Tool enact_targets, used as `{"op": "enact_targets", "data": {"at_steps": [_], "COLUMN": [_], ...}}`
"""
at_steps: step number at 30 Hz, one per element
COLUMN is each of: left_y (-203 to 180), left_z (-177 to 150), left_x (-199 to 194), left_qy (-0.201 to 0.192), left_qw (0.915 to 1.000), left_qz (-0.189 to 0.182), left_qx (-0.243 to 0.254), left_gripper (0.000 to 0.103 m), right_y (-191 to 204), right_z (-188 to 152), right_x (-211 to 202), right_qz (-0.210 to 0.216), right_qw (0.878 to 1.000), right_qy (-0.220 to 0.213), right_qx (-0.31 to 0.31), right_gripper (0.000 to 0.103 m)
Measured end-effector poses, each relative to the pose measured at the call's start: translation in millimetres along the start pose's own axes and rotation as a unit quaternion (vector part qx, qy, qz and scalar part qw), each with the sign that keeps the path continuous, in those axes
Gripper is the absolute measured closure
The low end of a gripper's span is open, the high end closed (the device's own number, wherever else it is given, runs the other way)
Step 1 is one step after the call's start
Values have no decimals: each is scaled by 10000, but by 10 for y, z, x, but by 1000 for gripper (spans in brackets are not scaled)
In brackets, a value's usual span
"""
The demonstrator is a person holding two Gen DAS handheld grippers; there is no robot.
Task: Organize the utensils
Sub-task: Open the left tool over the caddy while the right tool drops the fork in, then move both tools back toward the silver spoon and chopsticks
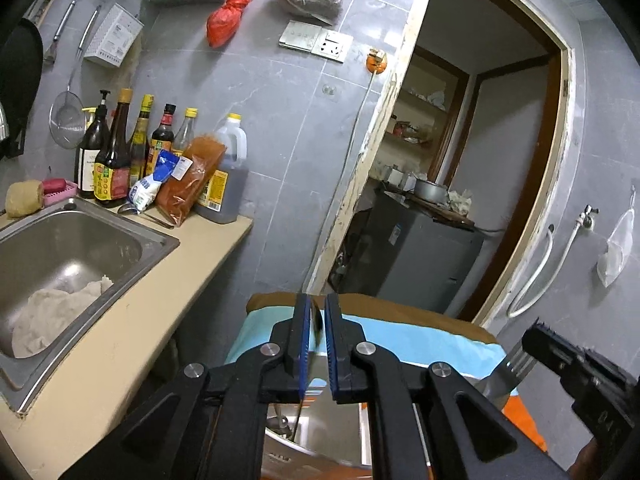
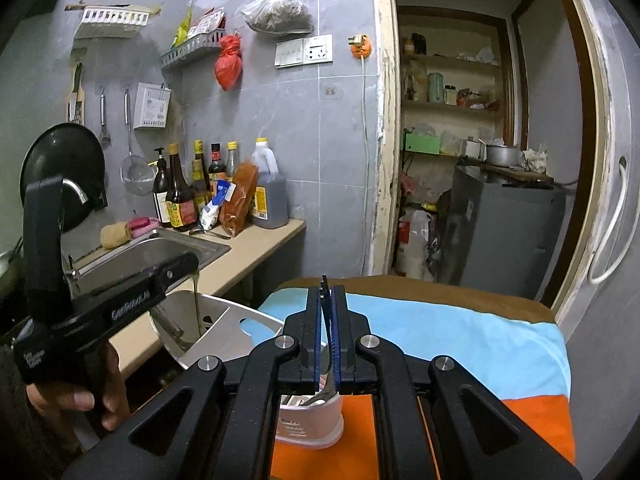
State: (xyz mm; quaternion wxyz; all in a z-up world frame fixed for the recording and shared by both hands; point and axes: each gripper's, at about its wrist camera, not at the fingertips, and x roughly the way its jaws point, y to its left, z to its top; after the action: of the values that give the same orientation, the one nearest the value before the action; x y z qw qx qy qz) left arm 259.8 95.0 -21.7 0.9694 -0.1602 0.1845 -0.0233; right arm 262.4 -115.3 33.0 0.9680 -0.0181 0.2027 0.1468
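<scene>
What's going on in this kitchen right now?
A person holds two grippers over a cloth-covered table. The left gripper is shut on a thin stick hanging into a steel holder. The right gripper is shut on a metal fork, over a white plastic holder.

A steel fork (image 1: 505, 372) hangs handle-up, tines down, over a white slotted utensil holder (image 2: 310, 424) standing on orange cloth. A thin chopstick (image 2: 196, 304) dips upright into a steel basin (image 2: 224, 320).
</scene>
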Motion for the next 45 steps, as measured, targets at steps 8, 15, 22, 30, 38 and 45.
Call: {"op": "enact_targets", "data": {"at_steps": [8, 15, 22, 30, 38, 45], "left_y": [-70, -259, -578, -1002, -1403, -1709], "left_z": [37, 58, 78, -75, -410, -703], "left_x": [-125, -281, -486, -713, -817, -817], "left_qy": [53, 30, -55, -226, -201, -63], "left_qw": [10000, 10000, 9991, 9974, 9964, 9964], "left_qz": [-49, -64, 23, 40, 21, 136], "left_qx": [-2, 50, 422, 677, 819, 833], "left_gripper": [85, 42, 7, 0, 0, 0], "right_y": [-83, -285, -632, -1029, -1446, -1855], "right_z": [-37, -37, -69, -141, -308, -487], "right_x": [-52, -271, -589, -869, -1158, -1218], "right_qz": [114, 124, -144, -575, -967, -1075], "right_qw": [9997, 9980, 9939, 9910, 9886, 9894], "right_qy": [6, -236, -559, -716, -807, -468], "right_qx": [210, 565, 940, 978, 820, 863], "right_gripper": [94, 65, 31, 8, 1, 1]}}
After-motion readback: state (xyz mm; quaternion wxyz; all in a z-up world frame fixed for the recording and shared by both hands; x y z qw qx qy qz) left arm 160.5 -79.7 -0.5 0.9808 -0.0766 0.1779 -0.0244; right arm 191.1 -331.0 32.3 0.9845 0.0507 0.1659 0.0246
